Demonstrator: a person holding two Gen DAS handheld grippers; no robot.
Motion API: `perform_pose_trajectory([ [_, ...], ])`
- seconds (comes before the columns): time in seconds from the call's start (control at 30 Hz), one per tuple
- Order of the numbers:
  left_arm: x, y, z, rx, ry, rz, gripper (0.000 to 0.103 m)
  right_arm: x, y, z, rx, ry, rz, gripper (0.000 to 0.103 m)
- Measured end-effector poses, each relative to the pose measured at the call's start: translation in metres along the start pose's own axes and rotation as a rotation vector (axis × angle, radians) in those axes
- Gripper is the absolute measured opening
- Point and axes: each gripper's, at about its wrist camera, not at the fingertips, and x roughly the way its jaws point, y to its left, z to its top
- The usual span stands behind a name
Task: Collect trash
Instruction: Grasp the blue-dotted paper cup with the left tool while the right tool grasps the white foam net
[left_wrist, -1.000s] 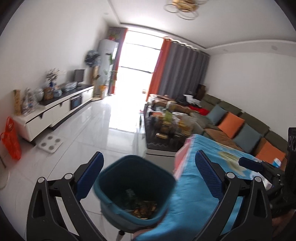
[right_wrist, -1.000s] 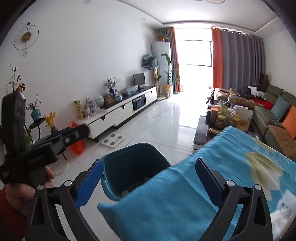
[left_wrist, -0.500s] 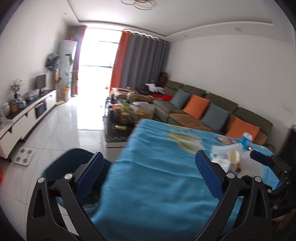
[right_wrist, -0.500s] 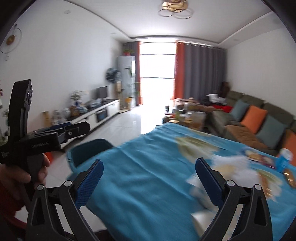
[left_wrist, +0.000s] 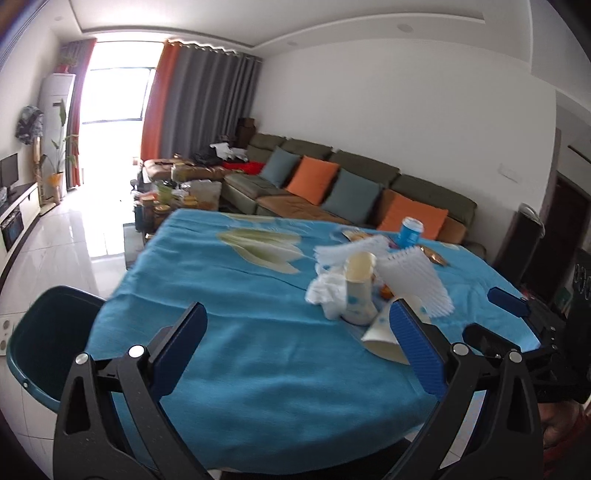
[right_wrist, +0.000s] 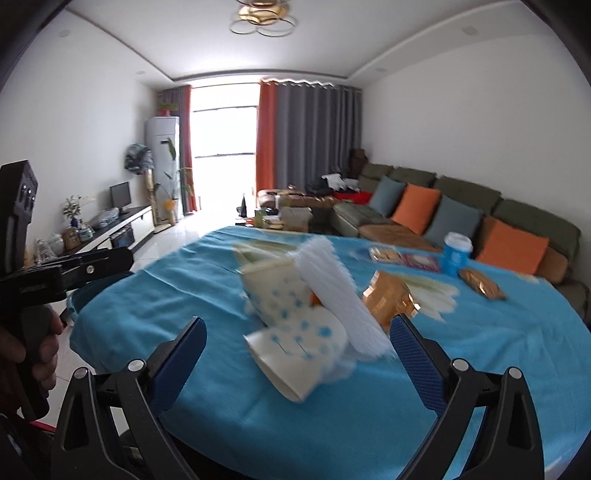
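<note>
A heap of trash lies on the blue-clothed table (left_wrist: 229, 332): an upright paper cup (left_wrist: 357, 288), a tipped paper cup (right_wrist: 299, 354), white foam netting (right_wrist: 341, 299), crumpled tissue (left_wrist: 325, 291) and a gold wrapper (right_wrist: 389, 299). A dark teal bin (left_wrist: 44, 350) stands on the floor at the table's left edge. My left gripper (left_wrist: 295, 354) is open and empty over the table's near side. My right gripper (right_wrist: 295, 365) is open and empty, with the tipped cup between its fingers but not gripped.
A blue can (right_wrist: 456, 254), snack packets (right_wrist: 482, 286) and a flat packet (right_wrist: 384, 254) lie at the table's far side. A sofa with orange and grey cushions (left_wrist: 351, 184) runs behind. A cluttered coffee table (left_wrist: 173, 199) and TV cabinet (right_wrist: 122, 229) stand beyond.
Both grippers swung right from over the bin to face the table and the trash heap. Both stayed open and empty.
</note>
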Motion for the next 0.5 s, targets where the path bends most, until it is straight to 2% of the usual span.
perform_pose_trajectory([
  [0.5, 0.037, -0.012, 0.001, 0.04, 0.064, -0.07, 0.097, 0.021, -0.021, 0.004, 0.01, 0.028, -0.034, 0.096],
])
